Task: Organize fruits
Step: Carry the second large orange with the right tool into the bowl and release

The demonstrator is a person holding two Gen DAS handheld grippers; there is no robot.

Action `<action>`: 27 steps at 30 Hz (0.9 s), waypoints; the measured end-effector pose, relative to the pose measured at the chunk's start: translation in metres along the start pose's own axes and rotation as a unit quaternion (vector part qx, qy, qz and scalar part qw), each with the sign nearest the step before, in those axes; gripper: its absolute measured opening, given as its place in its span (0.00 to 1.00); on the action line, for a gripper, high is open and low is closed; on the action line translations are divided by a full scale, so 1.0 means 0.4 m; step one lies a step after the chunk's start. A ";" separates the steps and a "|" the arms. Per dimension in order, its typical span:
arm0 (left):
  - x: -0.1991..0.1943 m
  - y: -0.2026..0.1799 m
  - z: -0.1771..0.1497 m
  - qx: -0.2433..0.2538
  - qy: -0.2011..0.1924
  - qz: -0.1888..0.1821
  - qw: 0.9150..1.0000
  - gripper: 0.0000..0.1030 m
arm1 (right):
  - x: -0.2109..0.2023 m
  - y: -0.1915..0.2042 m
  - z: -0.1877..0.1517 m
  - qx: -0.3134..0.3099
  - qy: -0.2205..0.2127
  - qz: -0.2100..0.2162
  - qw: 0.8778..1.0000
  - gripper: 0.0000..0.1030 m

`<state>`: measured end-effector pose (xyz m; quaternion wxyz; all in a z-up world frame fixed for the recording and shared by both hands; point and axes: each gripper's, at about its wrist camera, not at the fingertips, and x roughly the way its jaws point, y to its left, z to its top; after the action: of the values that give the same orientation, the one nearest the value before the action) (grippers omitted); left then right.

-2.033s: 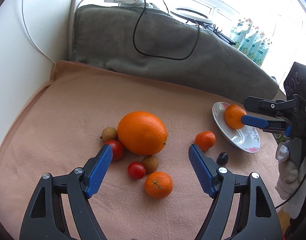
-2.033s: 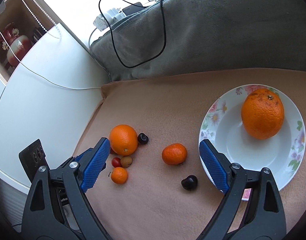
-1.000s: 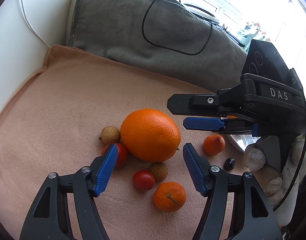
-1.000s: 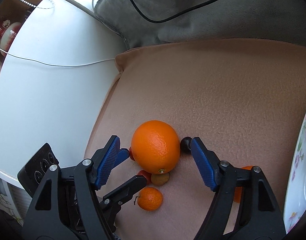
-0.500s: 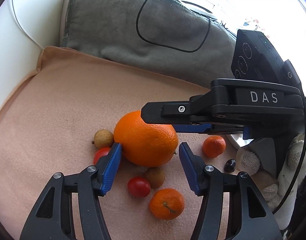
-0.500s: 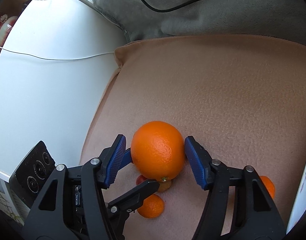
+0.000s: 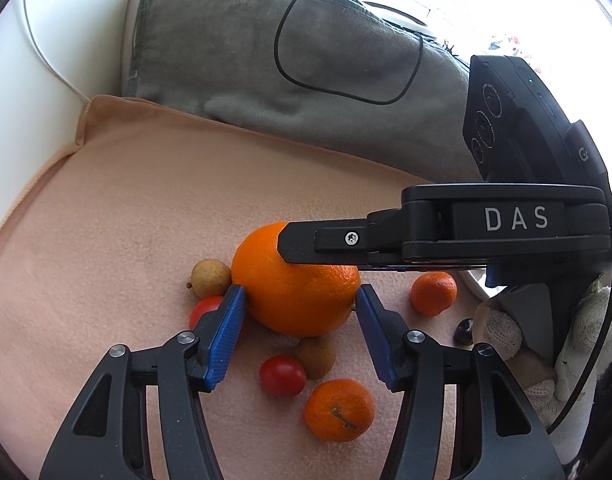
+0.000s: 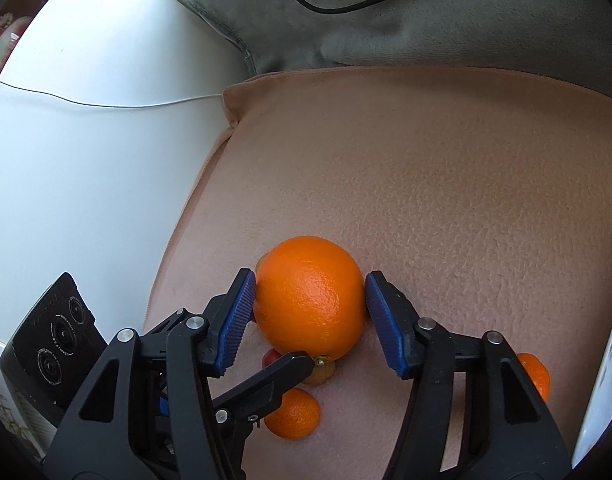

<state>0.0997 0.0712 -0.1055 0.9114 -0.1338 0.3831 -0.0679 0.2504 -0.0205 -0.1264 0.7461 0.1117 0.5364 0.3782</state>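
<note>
Left wrist: orange (image 7: 290,280) betw both tongs; left tongs (image 7: 300,299) grip it, right tongs (image 8: 310,300) closing.

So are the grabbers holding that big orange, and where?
Both grip the big orange, which sits on the blanket. The left gripper and the right gripper each press its two opposite sides; the right's jaws are closing.

Left gripper (image 7: 298,308): our jaws closing, pads against the large orange (image 7: 296,280).
Right gripper (image 8: 308,312): our jaws closing round it crosswise.
</note>
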 end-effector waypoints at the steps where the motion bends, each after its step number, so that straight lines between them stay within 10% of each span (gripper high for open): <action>1: -0.002 -0.002 -0.001 0.001 -0.001 0.001 1.000 0.55 | -0.002 0.003 0.000 0.000 -0.001 -0.001 1.000 0.58; 27: -0.050 -0.167 0.001 0.049 -0.024 -0.041 0.998 0.55 | -0.212 -0.039 -0.092 0.024 -0.069 -0.016 0.997 0.58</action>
<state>0.0847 0.0120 -0.0717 0.9223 -0.1066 0.3513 -0.1208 0.2129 -0.0980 -0.0893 0.7844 0.1472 0.4941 0.3449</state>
